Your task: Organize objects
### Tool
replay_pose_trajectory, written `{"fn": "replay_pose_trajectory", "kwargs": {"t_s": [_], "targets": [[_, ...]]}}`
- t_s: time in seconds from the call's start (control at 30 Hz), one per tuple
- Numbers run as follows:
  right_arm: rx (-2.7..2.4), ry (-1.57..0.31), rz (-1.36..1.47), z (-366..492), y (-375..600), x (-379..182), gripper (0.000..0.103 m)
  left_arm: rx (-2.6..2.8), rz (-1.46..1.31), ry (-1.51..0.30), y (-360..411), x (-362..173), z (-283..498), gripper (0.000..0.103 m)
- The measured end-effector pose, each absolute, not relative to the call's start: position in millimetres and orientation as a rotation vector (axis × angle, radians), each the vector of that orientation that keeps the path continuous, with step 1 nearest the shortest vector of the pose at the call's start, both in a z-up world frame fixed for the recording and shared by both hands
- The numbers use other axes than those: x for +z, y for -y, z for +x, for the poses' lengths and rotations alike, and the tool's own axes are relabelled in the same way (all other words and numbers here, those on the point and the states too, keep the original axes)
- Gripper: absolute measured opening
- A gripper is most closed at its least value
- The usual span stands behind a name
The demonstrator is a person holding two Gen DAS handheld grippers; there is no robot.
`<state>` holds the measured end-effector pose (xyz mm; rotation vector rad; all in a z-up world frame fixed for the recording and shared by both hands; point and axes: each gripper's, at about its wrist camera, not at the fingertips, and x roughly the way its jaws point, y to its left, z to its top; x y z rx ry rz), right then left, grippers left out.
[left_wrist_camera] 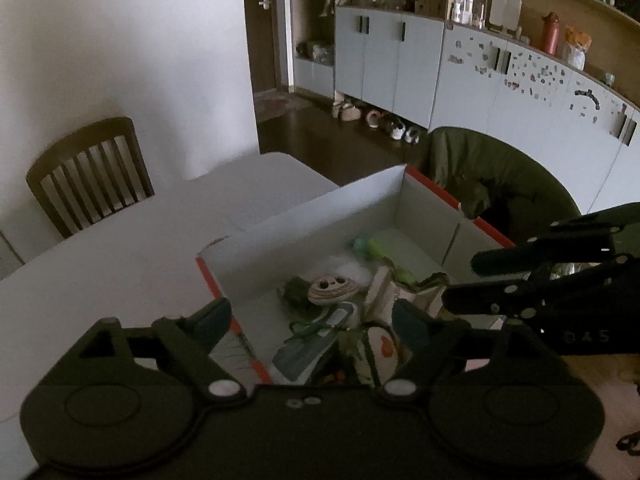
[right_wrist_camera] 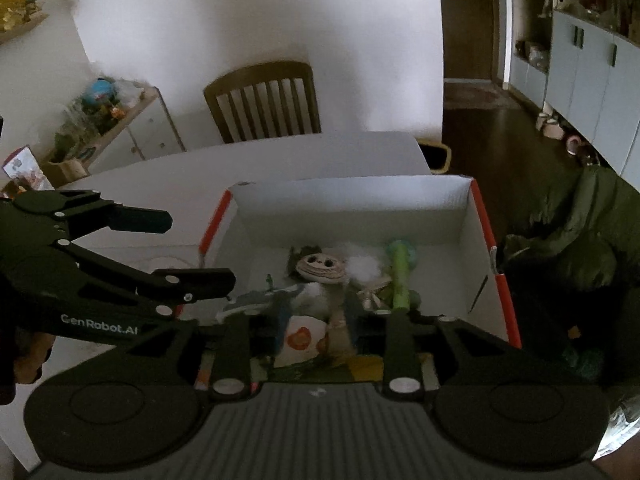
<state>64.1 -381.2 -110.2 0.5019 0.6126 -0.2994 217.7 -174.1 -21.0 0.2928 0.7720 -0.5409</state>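
- Far left there's a wooden chair (left_wrist_camera: pixel 90 176) pushed up against the white table (left_wrist_camera: pixel 100 276), with a plain white wall behind it.
- The left gripper (left_wrist_camera: pixel 312 320) hangs over the near left corner of the box, jaws spread wide with nothing between them. Its left finger sits over the red edge and the right one is over the stuff inside.
- The cardboard box (left_wrist_camera: pixel 312 216) is on the table, white inside with red trim on the rim, lid flap standing up on the far side.
- Everything that counts is already in the box: a doll with a round face (left_wrist_camera: pixel 332 290) about mid-box, white fluff (right_wrist_camera: pixel 362 266) just right of it, and a green tube (right_wrist_camera: pixel 400 280) further right, lying along the box.
- At the near end there's a grey shoe-like thing (left_wrist_camera: pixel 312 344) and a white cloth with an orange print (right_wrist_camera: pixel 300 338), kind of piled together. Hard to make out much more, it's dim in there.
- The right gripper (right_wrist_camera: pixel 316 312) is over the near end of the box, jaws partly apart and not pinching anything as far as I can see.
- On the right, a dark green jacket (left_wrist_camera: pixel 492 184) is draped just beside the box, with pale cabinets (left_wrist_camera: pixel 400 56) along the far wall.
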Motion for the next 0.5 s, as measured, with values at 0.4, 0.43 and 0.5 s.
{"fn": "replay_pose_trajectory", "kwargs": {"t_s": [0.4, 0.43, 0.5], "targets": [[-0.322, -0.544, 0.479, 44, 356, -86, 0.058, -0.536, 0.239, -0.690, 142, 1, 194, 0.096], [-0.325, -0.536, 0.478, 42, 354, -84, 0.061, -0.537, 0.232, -0.687, 139, 2, 192, 0.098], [-0.326, -0.516, 0.471, 39, 349, -79, 0.066, -0.535, 0.218, -0.683, 134, 4, 189, 0.101]]}}
